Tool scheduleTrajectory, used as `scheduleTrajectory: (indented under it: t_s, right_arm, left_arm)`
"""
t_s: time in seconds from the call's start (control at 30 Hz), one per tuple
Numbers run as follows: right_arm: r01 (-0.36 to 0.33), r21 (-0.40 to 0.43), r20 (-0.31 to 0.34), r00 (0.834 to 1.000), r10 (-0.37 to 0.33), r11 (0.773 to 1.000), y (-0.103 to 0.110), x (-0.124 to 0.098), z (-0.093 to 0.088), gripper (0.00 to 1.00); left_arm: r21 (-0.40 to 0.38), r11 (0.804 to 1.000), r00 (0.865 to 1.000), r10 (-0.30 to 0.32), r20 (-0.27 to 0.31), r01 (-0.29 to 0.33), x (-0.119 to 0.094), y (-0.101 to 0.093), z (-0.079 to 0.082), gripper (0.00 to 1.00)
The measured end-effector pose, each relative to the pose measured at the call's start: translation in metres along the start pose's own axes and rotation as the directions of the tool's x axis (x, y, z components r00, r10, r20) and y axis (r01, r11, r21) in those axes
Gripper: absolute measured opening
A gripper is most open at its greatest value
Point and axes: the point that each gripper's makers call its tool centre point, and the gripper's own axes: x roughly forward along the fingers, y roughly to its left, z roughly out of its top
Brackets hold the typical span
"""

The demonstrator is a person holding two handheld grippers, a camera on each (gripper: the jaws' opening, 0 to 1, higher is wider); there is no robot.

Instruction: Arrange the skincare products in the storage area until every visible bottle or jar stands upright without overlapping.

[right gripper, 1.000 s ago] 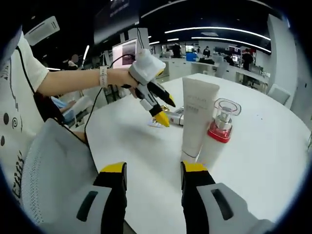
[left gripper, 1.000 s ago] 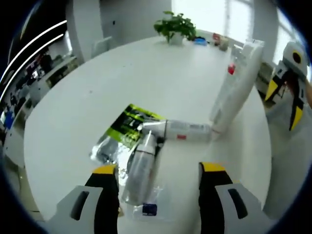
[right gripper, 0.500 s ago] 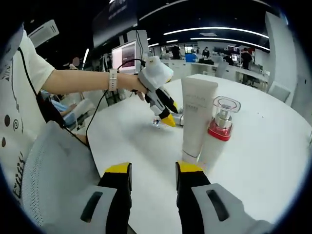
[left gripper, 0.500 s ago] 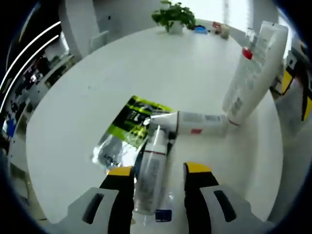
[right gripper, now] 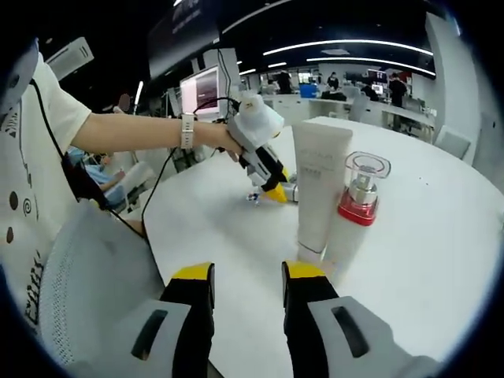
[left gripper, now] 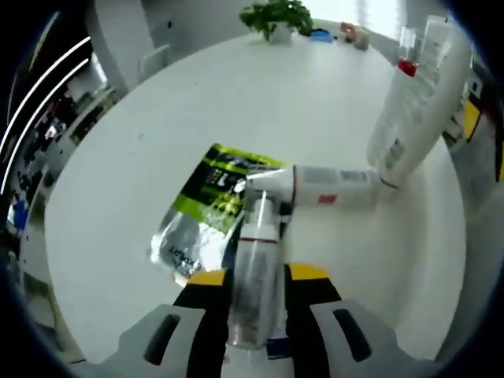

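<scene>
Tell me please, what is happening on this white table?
A person is tidying skincare products with two handheld grippers. The left gripper has its jaws around a clear spray bottle lying on the table, beside a green sachet and a lying tube. A white tube and red-collared bottle already stand upright. The right gripper waits empty.

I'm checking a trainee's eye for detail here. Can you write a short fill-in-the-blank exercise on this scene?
1. The left gripper has its jaws closed on a clear bottle that lies ____ on the table.
2. The white tube stands ____.
3. The collar of the pump bottle is ____.
4. The plant stands at the table's ____ edge.

Missing words: flat; upright; red; far
</scene>
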Motion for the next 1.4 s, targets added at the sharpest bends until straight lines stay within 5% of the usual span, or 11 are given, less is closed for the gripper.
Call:
scheduleTrajectory:
  t_s: [0.33,0.63,1.07,1.4]
  right_arm:
    - [-0.005,0.012,-0.002,1.000,0.005,1.000,0.001,0.002,-0.001,0.32]
    - [-0.011,0.024,0.015,1.000,0.010,1.000,0.005,0.005,-0.001,0.32]
    - [-0.048,0.031,0.047,0.998,0.046,0.998,0.015,0.007,-0.002,0.28]
    - [-0.051,0.068,0.072,0.996,0.046,0.996,0.019,0.010,0.007,0.25]
  left_arm:
    - [0.043,0.999,1.000,-0.021,0.008,0.021,0.003,-0.001,0.000,0.17]
    - [0.033,0.999,0.999,0.026,0.033,-0.027,0.002,0.001,0.001,0.16]
    - [-0.060,0.997,0.980,0.061,0.187,-0.050,-0.040,-0.018,0.017,0.16]
    - [-0.087,0.995,0.953,0.075,0.294,-0.051,-0.086,-0.061,0.022,0.16]
